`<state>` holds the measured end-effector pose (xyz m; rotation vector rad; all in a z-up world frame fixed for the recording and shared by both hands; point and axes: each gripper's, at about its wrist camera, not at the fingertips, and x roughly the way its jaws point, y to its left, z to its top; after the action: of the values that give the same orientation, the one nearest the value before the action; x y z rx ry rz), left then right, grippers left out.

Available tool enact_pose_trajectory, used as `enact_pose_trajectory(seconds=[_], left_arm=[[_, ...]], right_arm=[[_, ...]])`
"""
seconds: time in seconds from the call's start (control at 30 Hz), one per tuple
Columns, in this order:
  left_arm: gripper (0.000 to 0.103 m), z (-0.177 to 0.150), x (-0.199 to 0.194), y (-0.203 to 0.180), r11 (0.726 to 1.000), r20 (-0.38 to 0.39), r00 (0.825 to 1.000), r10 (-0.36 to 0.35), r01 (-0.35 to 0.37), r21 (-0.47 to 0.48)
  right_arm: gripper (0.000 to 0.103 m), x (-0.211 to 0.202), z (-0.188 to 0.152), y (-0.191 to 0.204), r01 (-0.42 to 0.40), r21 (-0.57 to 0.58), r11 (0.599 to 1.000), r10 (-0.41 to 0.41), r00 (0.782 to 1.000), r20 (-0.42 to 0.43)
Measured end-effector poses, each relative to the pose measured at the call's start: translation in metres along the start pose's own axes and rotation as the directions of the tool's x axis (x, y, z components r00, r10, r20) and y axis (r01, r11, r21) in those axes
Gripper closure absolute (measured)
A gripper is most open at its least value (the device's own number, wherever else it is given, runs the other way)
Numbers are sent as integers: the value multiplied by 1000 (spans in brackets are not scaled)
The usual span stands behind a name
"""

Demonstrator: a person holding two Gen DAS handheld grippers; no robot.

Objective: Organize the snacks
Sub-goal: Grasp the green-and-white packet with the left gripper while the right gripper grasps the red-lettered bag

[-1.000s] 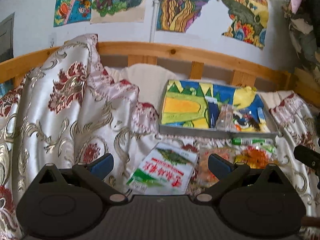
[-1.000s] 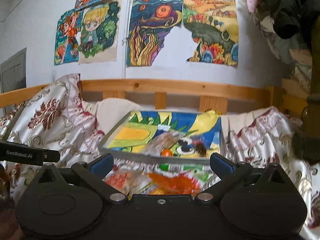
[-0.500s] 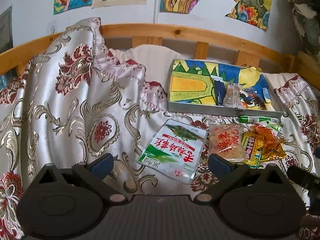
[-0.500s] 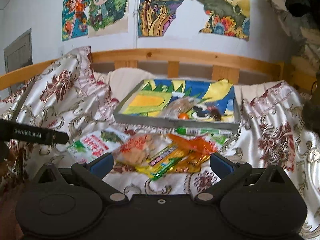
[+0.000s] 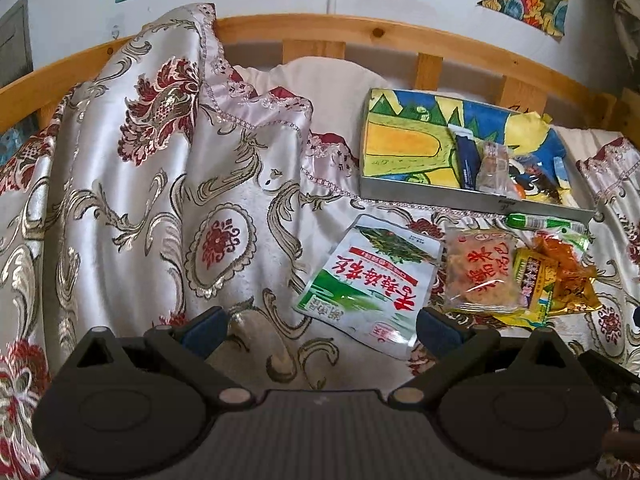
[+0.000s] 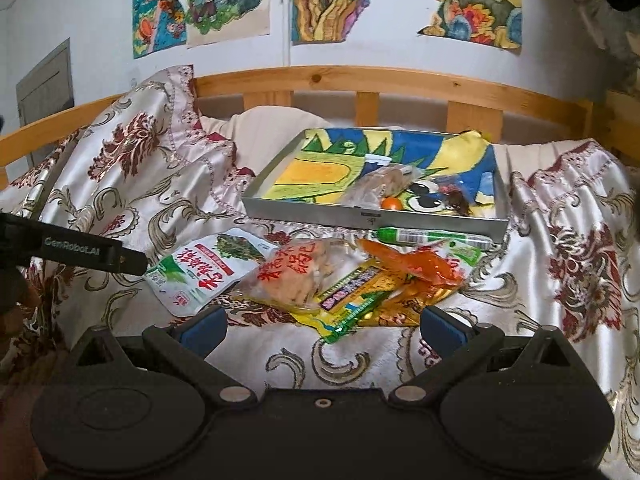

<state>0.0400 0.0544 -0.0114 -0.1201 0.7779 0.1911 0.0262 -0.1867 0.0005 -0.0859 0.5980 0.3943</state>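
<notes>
A grey tray (image 5: 472, 199) (image 6: 372, 218) lined with a colourful drawing sits at the back of the bed and holds a few snacks. In front of it lie a green and white packet (image 5: 368, 280) (image 6: 200, 274), a clear bag with red writing (image 5: 478, 272) (image 6: 294, 276), a yellow packet (image 5: 534, 282) (image 6: 352, 292), an orange packet (image 5: 570, 276) (image 6: 416, 266) and a green stick (image 5: 540, 223) (image 6: 424, 236). My left gripper (image 5: 320, 326) is open, just short of the green and white packet. My right gripper (image 6: 322, 326) is open, just short of the yellow packet.
A silver and red floral cloth (image 5: 140, 200) (image 6: 560, 280) covers the bed and bunches up high at the left. A wooden rail (image 5: 400, 36) (image 6: 400, 80) runs behind the tray. The left gripper's body (image 6: 72, 248) shows at the right wrist view's left edge.
Both grippers have pulled back and tilted down, so the loose snacks in front of the tray show fully. Both stay open and empty.
</notes>
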Motion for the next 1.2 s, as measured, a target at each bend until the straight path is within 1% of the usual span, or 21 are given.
enact_pose_trajectory(seconds=[0.07,0.17,0.27,0.37,0.5,0.63,0.73,0.8,0.93,1.03,1.2], left_arm=[[1,4,5,1,999,-18,1000,-22,23,28],[1,9,12,1,997,-40,998,-47,49,65],[1,14,18,2,996,-39,998,-54,57,67],[1,20,24,2,993,-44,996,-81,84,81],[1,31,32,1,979,-57,986,-157,163,125],[1,36,44,-6,958,-67,977,-204,214,192],[1,34,53,-12,943,-87,976,-200,215,255],[1,32,60,-14,935,-103,975,-199,220,278],[1,29,70,-15,932,-108,974,-199,222,286],[1,27,74,-17,922,-117,973,-200,228,313],[1,24,82,-18,917,-126,969,-212,242,318]], right_arm=[[1,3,2,1,-13,-11,1000,13,1000,-11],[1,11,5,2,-55,-33,998,54,998,-43],[1,16,9,3,-69,-74,995,66,997,-41],[1,24,14,1,-81,-73,994,78,996,-41],[1,32,20,-2,-78,-60,995,76,997,-34],[1,42,23,-7,-68,-36,997,67,997,-44],[1,51,26,-10,-64,-10,998,64,996,-56],[1,59,28,-11,-77,6,997,77,994,-79],[1,80,33,-14,-90,38,995,94,986,-135],[1,96,41,-17,-86,74,994,96,984,-149],[1,129,56,-13,-121,85,989,135,972,-193]])
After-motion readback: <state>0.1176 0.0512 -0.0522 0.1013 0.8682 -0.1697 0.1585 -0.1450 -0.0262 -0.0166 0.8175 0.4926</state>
